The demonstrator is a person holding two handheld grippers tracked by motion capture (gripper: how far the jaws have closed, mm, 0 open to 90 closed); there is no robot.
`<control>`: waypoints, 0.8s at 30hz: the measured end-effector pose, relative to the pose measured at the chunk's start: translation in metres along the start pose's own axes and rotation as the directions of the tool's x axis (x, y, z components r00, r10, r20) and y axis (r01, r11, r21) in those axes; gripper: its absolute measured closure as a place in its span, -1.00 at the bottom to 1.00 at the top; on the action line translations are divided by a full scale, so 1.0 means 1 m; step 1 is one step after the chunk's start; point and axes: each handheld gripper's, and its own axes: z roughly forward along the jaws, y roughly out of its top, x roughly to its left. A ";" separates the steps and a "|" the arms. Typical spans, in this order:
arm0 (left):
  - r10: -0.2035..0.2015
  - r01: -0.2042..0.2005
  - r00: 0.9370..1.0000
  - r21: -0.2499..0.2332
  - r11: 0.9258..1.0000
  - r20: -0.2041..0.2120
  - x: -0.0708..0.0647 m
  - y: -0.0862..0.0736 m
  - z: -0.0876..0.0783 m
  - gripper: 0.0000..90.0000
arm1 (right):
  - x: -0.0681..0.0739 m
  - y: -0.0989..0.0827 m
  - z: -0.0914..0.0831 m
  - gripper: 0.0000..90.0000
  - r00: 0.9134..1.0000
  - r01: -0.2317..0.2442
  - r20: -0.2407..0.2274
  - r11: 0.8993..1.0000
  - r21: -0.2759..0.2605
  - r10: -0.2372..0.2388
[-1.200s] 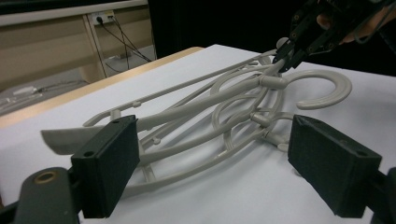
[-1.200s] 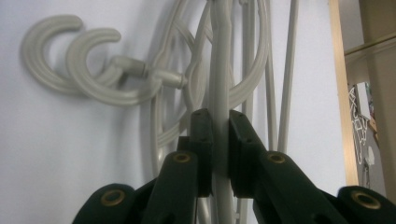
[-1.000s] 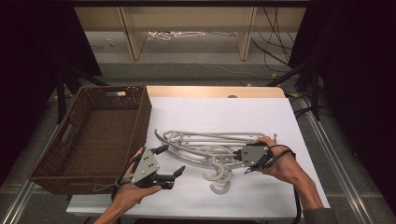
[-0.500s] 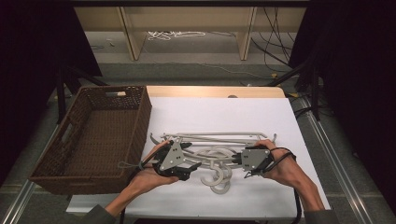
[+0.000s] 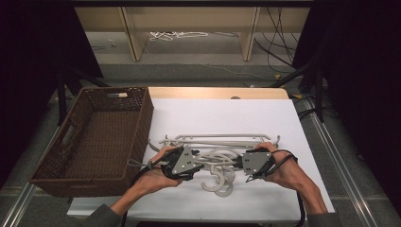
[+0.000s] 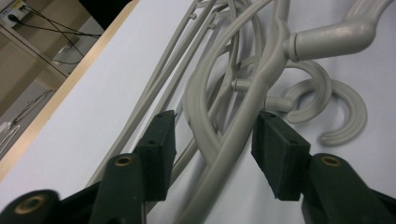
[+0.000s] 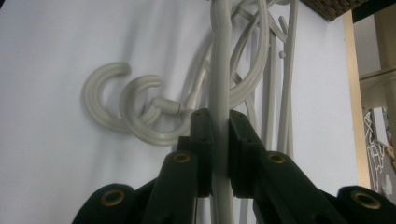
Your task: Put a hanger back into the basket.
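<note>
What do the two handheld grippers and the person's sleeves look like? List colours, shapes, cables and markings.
Both the left gripper and the right gripper are black and carry a grey three-cornered plate dotted with small fasteners. A black cable trails from each. Their jaws are black, flat blocky pads on arms with brass-coloured pivot rivets. The sleeves are grey-green.

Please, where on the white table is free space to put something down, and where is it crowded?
The far half of the white table beyond the grey hangers, the front edge strip and the wicker basket floor are free. It is crowded mid-table, where the left gripper and right gripper work the hangers.
</note>
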 end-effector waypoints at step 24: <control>-0.120 0.124 0.985 -0.018 0.992 0.125 0.000 0.035 -0.022 0.75 | -0.015 -0.005 -0.018 0.76 0.993 -0.015 0.116 1.000 -0.014 0.017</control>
